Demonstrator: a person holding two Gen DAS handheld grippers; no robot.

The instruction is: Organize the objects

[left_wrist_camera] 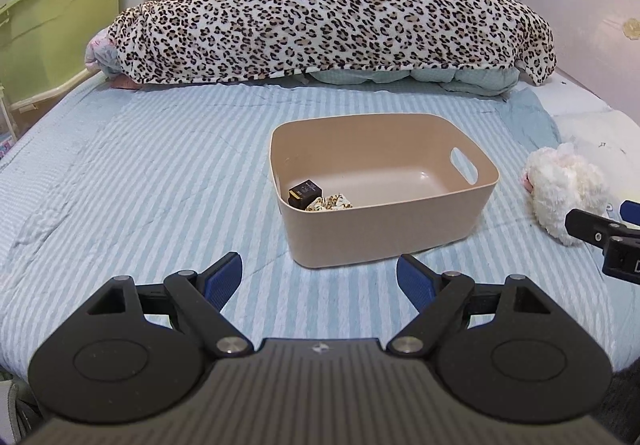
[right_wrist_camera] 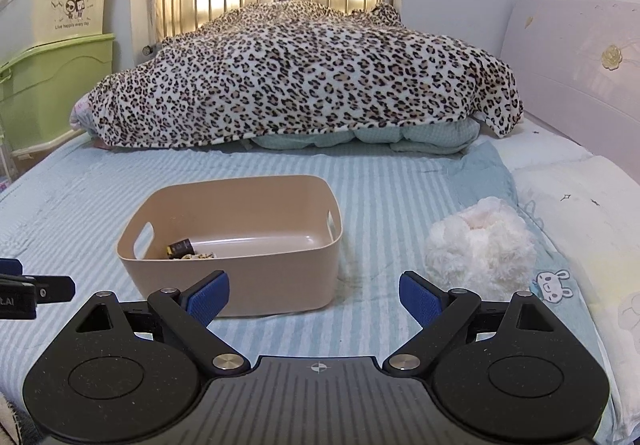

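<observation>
Plush toy (right_wrist_camera: pixel 480 241) lies on bedsheet (right_wrist_camera: pixel 380 185), right of bin (right_wrist_camera: pixel 232 269); soft, light, compressible; pinch its fluffy middle; your right gripper (right_wrist_camera: pixel 314 295) and left gripper (left_wrist_camera: pixel 320 277) gape wide, empty.

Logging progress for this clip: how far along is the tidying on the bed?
Done: a small black box and a leopard-print fabric piece lie inside the beige plastic bin. In hand: nothing; the left gripper and right gripper are both open and empty. Left: the fluffy white plush toy sits on the striped sheet, right of the bin.
</observation>
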